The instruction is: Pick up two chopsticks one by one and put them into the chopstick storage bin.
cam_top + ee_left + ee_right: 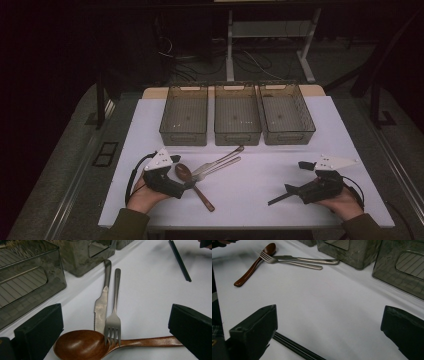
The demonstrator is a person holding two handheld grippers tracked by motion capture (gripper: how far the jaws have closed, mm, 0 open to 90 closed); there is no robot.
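Observation:
A wooden spoon lies on the white table, its bowl under the tines of a metal fork, with a metal knife alongside. My left gripper stands open around the spoon's bowl end. In the left gripper view the spoon, fork and knife lie between the wide-apart jaws of the left gripper, which touch nothing. My right gripper is open at the right, beside a pair of black chopsticks. In the right gripper view the chopsticks run past the lower left jaw of the right gripper.
Three smoky clear bins stand in a row at the back: left, middle, right. Bare white table lies between the two grippers. The table's front edge is just under the person's hands.

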